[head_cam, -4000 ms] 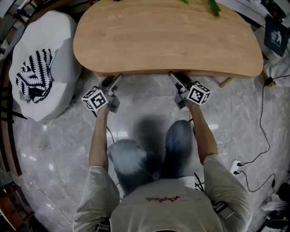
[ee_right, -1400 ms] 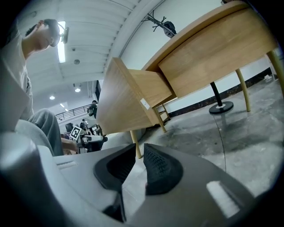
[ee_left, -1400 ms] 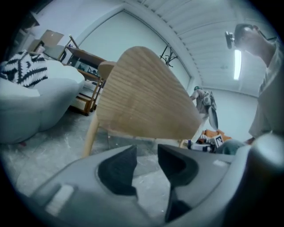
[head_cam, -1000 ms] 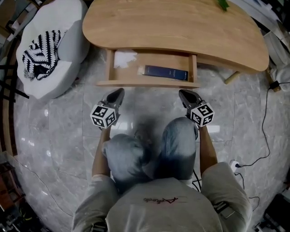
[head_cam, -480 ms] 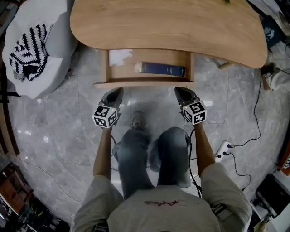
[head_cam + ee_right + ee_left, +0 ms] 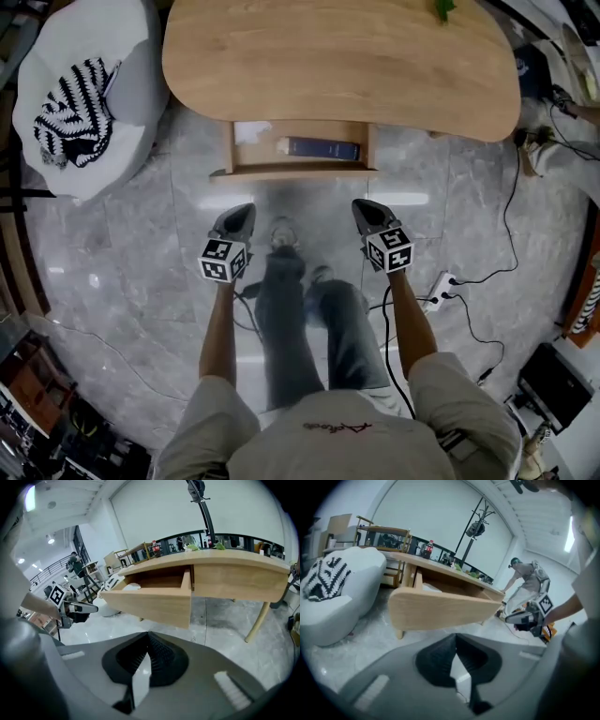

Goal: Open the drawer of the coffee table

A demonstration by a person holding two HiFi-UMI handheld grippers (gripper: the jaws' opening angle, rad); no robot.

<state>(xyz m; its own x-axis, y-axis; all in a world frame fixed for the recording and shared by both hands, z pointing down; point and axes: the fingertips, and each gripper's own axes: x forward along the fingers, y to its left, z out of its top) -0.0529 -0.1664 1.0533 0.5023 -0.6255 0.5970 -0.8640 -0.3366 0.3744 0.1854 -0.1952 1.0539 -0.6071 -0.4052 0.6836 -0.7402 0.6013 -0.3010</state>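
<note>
The wooden coffee table (image 6: 337,61) stands at the top of the head view, its drawer (image 6: 298,171) pulled out toward me. Inside the drawer lie a dark blue book (image 6: 319,148) and a white crumpled thing (image 6: 249,132). My left gripper (image 6: 242,210) and right gripper (image 6: 360,207) hover over the floor, well back from the drawer front, both shut with nothing between the jaws. The drawer front (image 6: 440,611) fills the middle of the left gripper view. In the right gripper view the open drawer (image 6: 154,597) shows from the side.
A white pouf with a black-and-white knitted cloth (image 6: 70,117) sits left of the table. Cables and a power strip (image 6: 439,286) run over the marble floor at right. My legs (image 6: 305,319) stand between the grippers. A person (image 6: 527,581) bends over in the background.
The drawer went from closed four seconds ago to pulled out. Over the last second both grippers have drawn back from the drawer front and risen, and the table looks smaller and farther.
</note>
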